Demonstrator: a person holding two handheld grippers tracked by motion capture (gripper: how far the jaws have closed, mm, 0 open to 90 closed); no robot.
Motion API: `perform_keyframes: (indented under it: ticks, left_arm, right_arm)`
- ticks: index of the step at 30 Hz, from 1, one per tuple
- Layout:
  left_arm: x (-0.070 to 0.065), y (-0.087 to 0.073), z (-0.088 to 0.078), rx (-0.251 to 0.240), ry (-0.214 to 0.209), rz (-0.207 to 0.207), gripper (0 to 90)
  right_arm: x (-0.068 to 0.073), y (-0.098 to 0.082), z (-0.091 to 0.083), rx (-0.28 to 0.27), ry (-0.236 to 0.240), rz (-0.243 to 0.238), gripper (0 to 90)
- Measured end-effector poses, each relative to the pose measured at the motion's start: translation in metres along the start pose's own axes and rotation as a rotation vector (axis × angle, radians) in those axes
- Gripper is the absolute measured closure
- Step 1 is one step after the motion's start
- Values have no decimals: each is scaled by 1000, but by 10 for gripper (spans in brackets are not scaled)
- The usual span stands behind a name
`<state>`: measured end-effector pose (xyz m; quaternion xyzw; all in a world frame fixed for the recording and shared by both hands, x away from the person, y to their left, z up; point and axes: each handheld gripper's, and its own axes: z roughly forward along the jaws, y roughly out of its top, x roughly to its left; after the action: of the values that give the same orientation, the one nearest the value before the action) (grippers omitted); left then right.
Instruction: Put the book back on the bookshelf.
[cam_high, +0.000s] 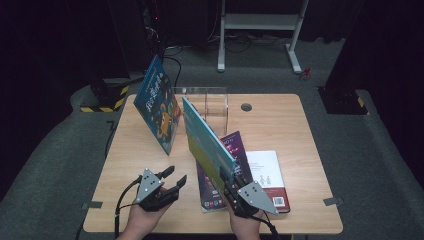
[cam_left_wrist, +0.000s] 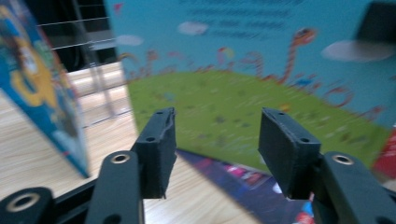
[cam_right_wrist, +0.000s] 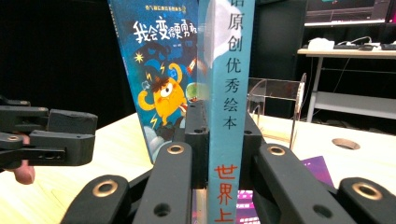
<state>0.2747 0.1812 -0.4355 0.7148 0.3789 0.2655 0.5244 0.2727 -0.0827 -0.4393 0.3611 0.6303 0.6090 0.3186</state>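
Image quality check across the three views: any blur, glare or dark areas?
Left gripper view: motion-blurred, teal book cover smeared, text unreadable. Right gripper view: sharp on the spine, slight glare near its top. High view: table evenly lit, surroundings nearly black, clear rack hard to read.

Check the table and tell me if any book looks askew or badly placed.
The dark blue monster book stands tilted beside the clear acrylic rack, not in it. The purple book and white book lie flat, overlapping. The right tongs hold the teal picture book upright by its spine.
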Motion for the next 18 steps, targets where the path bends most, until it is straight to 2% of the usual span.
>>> perform_keyframes:
  ticks: [6,8,10,13,18]
  left_arm:
    - [-16,20,-4,-40,-57,-30,356]
    - [-28,32,-5,-72,-71,-10,317]
    - [-33,35,-5,-81,-74,0,302]
    - [-48,47,-2,-118,-93,-2,257]
    - [-55,54,0,-127,-98,5,232]
  right_arm:
    - [6,-1,0,-9,-1,-6,803]
    - [8,-1,0,-12,-6,-8,802]
    - [9,-2,0,-14,-7,-7,802]
    - [11,-3,0,-20,-12,-2,799]
    - [15,-3,0,-26,-6,-1,794]
